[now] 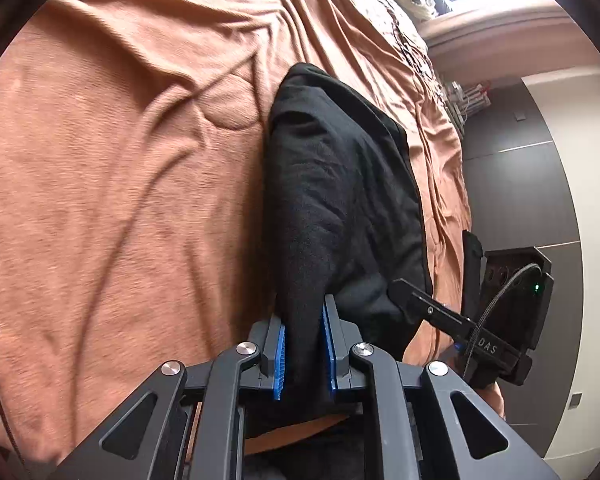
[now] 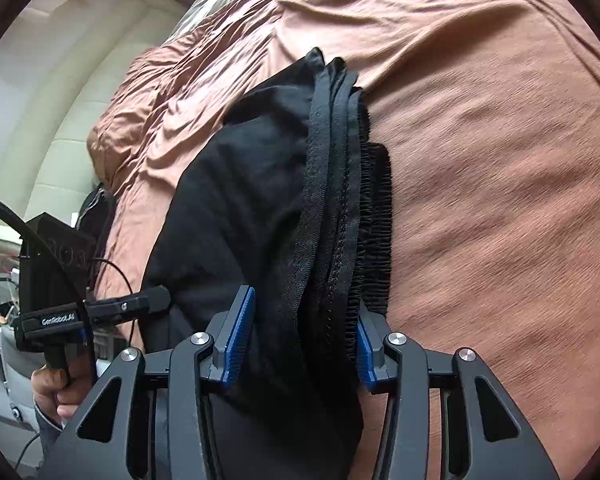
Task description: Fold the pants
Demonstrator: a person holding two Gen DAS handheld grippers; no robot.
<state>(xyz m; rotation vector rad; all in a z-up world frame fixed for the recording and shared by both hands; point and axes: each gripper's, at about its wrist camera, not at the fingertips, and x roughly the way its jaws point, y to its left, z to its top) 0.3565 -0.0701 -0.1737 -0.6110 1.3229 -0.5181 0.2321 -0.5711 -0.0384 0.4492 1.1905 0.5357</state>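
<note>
The black pants (image 1: pixel 340 200) hang folded between my two grippers above an orange-brown bedspread (image 1: pixel 120 180). My left gripper (image 1: pixel 304 320) is shut on a bunched edge of the cloth between its blue pads. In the right wrist view the pants (image 2: pixel 252 208) show stacked hems and a ribbed elastic waistband (image 2: pixel 376 232). My right gripper (image 2: pixel 304 320) is shut on this thick stack. The right gripper shows in the left wrist view (image 1: pixel 404 292), touching the pants' far side. The left gripper shows in the right wrist view (image 2: pixel 156 300), held by a hand (image 2: pixel 56 388).
The bedspread (image 2: pixel 500 200) is wrinkled and fills most of both views. A dark wardrobe panel (image 1: pixel 512 184) and a pale wall stand beyond the bed's edge. A cream wall (image 2: pixel 60 100) and some clutter lie past the bed's other side.
</note>
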